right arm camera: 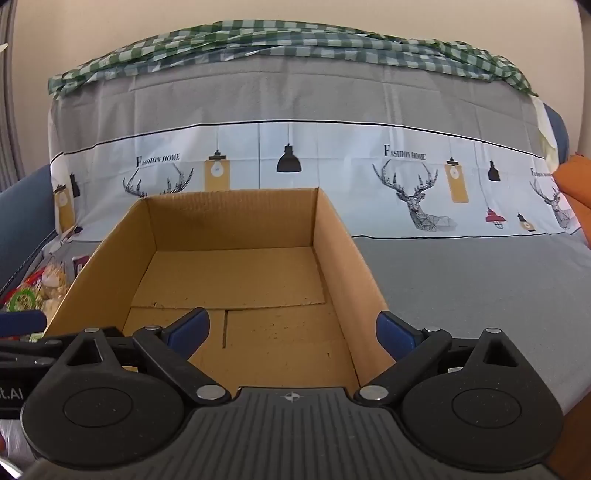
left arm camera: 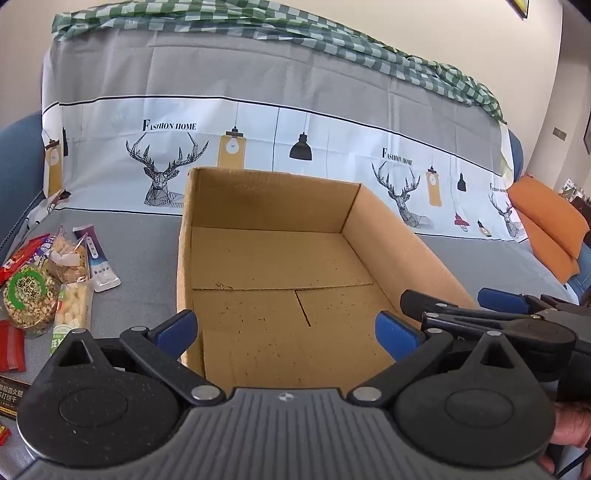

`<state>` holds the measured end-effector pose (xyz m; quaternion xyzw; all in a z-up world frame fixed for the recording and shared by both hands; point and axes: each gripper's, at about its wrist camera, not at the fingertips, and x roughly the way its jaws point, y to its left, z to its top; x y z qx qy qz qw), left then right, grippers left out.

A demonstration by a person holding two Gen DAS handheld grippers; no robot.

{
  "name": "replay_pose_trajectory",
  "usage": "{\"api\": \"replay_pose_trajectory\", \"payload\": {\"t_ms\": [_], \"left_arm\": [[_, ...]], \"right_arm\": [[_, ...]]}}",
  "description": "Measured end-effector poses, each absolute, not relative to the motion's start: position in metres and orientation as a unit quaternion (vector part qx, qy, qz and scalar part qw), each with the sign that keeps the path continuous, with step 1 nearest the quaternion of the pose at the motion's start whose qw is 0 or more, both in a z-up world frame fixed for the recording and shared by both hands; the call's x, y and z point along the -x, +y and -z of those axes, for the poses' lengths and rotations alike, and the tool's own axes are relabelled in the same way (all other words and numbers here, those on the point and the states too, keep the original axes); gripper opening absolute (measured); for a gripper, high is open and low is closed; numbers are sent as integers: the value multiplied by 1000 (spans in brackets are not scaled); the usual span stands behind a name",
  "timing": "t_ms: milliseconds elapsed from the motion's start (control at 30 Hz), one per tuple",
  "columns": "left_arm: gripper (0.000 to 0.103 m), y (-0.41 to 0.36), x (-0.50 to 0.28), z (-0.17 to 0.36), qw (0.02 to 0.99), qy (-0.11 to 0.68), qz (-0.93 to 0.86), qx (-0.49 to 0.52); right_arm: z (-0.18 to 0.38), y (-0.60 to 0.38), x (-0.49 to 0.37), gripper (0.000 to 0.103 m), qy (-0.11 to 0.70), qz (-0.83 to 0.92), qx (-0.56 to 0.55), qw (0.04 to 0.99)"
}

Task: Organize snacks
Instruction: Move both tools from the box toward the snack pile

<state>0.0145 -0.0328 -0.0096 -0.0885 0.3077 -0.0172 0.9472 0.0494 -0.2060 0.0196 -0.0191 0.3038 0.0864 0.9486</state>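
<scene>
Both tongs, left (left arm camera: 284, 328) and right (right arm camera: 291, 328), spread wide, holding nothing. Empty box (left arm camera: 266, 258) directly ahead; snacks (left arm camera: 48, 280) left of the left tongs. Nothing sorted yet. Next: probably reach left, pinch one packet.

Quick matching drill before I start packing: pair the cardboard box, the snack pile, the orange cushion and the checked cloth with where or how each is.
1 cardboard box
2 snack pile
3 orange cushion
4 checked cloth

a far right
b draped along the top of the backrest
c left of the box
d empty, in the middle

Pairs: 1-d, 2-c, 3-a, 4-b
</scene>
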Motion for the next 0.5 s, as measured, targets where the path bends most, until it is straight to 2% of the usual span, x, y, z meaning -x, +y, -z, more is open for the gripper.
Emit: {"api": "replay_pose_trajectory", "payload": {"t_ms": [500], "left_arm": [[102,-36,-14,6,947,306,21,91]], "right_arm": [[-20,-202,-50,95,307,-91,17,947]]}}
